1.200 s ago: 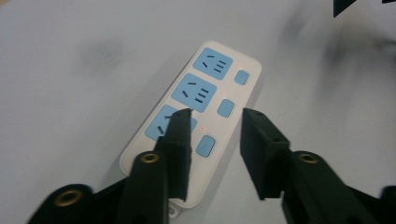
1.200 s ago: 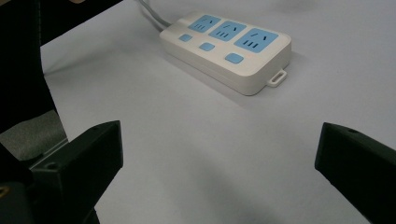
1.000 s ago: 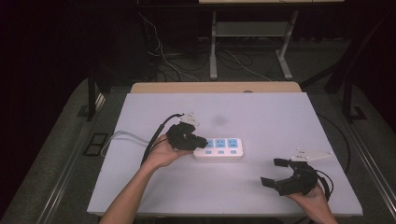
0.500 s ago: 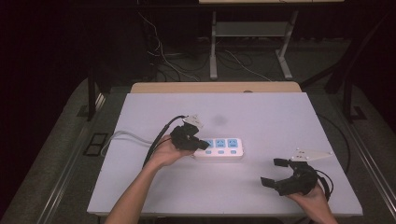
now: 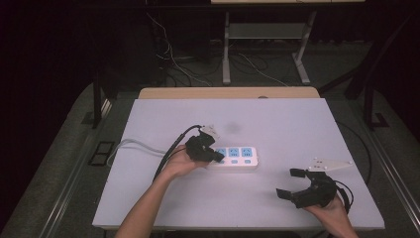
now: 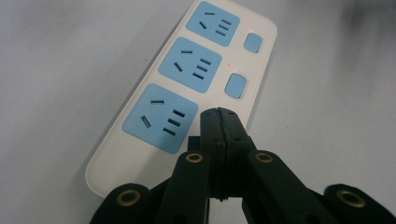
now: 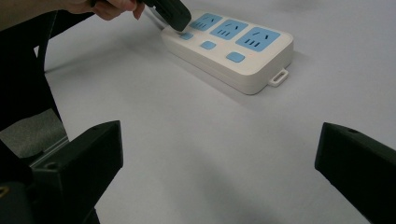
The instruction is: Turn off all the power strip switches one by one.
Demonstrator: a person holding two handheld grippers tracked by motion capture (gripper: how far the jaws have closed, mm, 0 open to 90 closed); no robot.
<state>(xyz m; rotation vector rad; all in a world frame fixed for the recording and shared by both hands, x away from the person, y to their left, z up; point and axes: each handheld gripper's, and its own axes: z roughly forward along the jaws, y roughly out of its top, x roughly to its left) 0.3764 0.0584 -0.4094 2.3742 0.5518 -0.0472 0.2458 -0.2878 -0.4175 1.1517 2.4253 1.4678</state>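
Currently listing: white table (image 5: 277, 124) bearing a power strip (image 5: 240, 157) lying mid-table; left gripper (image 6: 218, 114), jaws pressed together, tips resting over the strip's nearest blue switch (image 7: 186, 36); right gripper (image 5: 289, 183) idling wide apart near the table's right front.

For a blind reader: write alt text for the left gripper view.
The left gripper, jaws shut together, presses its tip down at the nearest blue switch of a white power strip. The strip has three blue sockets and lies on a pale table.

Dim room, table (image 5: 297, 124) evenly lit, soft shadows, close views sharp
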